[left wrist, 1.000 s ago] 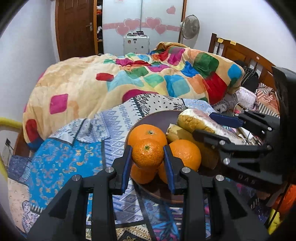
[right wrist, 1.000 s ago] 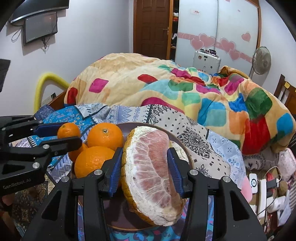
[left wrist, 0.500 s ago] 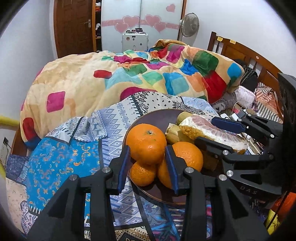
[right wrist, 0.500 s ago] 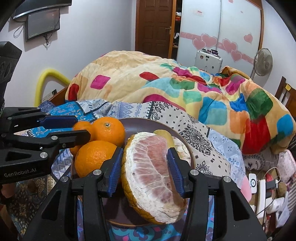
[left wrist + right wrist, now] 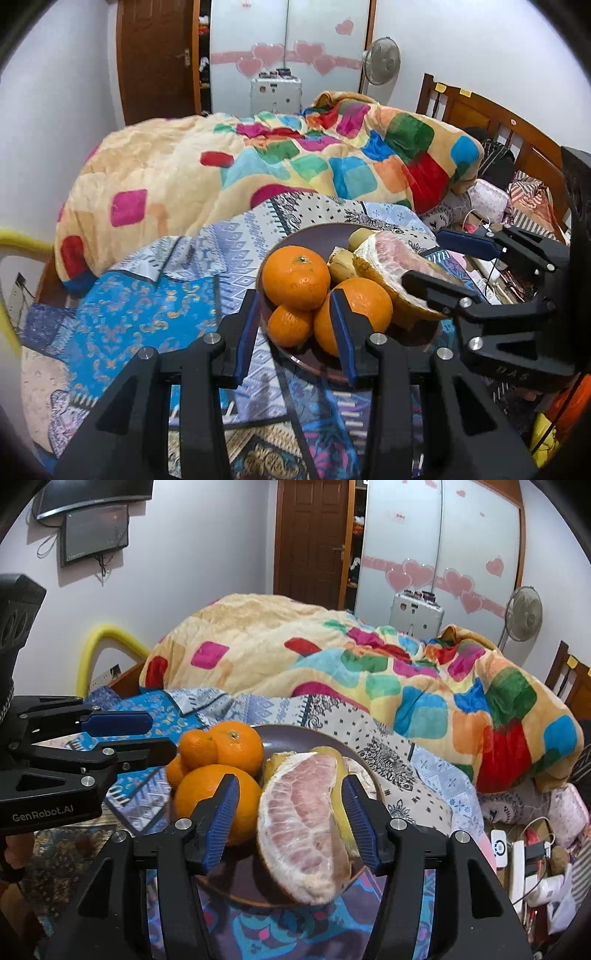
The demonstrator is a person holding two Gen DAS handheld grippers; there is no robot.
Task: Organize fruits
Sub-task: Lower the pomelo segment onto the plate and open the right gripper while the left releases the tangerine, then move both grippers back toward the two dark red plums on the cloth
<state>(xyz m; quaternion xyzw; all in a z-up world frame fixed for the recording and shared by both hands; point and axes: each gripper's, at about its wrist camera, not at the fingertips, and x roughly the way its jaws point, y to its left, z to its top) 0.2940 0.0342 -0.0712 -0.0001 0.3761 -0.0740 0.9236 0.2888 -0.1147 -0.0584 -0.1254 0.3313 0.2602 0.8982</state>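
Observation:
A dark round plate (image 5: 314, 232) (image 5: 295, 734) lies on the patterned bed cloth. It holds several oranges (image 5: 295, 277) (image 5: 218, 797) and a peeled pomelo piece (image 5: 395, 258) (image 5: 303, 819), with yellowish peel behind it. My left gripper (image 5: 291, 332) is open, pulled back from the plate's near edge; the small orange (image 5: 290, 326) lies on the plate between the fingers, untouched. My right gripper (image 5: 291, 819) is open with its fingers on either side of the pomelo piece, which rests on the plate.
A colourful patchwork blanket (image 5: 295, 166) is heaped behind the plate. A wooden headboard (image 5: 498, 122) and clutter with cables (image 5: 524, 853) lie to the right. A yellow tube (image 5: 107, 638) stands at the bed's left edge. A fan (image 5: 380, 62) stands by the wardrobe.
My left gripper let go of the small orange, opened and drew back; the orange now lies on the plate. My right gripper opened off the pomelo piece and pulled back a little.

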